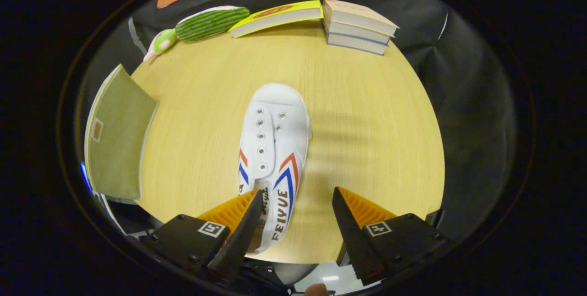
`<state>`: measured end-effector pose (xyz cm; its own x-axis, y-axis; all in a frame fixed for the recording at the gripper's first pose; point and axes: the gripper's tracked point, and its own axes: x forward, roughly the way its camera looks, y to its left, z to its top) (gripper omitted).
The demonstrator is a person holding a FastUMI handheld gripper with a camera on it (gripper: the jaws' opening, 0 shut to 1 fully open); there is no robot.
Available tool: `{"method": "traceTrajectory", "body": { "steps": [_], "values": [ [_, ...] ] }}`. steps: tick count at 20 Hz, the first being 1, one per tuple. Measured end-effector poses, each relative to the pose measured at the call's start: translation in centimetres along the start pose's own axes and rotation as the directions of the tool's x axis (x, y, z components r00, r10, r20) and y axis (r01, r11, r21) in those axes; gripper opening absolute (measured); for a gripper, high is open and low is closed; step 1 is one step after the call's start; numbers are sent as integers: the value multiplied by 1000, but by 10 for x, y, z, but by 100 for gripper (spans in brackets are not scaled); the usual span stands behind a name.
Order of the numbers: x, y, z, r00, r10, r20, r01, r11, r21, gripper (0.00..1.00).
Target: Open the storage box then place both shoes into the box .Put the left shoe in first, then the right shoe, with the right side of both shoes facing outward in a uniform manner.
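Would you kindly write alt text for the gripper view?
A white shoe lies on a wooden table, its heel end at one finger of the open claw. Beyond it are a green plush, books and an olive board.

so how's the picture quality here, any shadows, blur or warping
Gripper view: sharp, evenly lit; fisheye bends the table edge into a curve; soft striped shadows fall on the wood right of the white shoe; the open gripper has one finger over the shoe's heel, and the books beyond stay in focus.
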<state>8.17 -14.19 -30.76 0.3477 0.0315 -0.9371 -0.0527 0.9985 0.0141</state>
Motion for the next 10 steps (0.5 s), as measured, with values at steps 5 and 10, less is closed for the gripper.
{"method": "traceTrajectory", "body": {
  "steps": [5,10],
  "values": [
    [5,17,-3,996,87,-27,-84,992,94,52],
    [11,11,0,998,63,23,-66,986,156,9]
  ]
}}
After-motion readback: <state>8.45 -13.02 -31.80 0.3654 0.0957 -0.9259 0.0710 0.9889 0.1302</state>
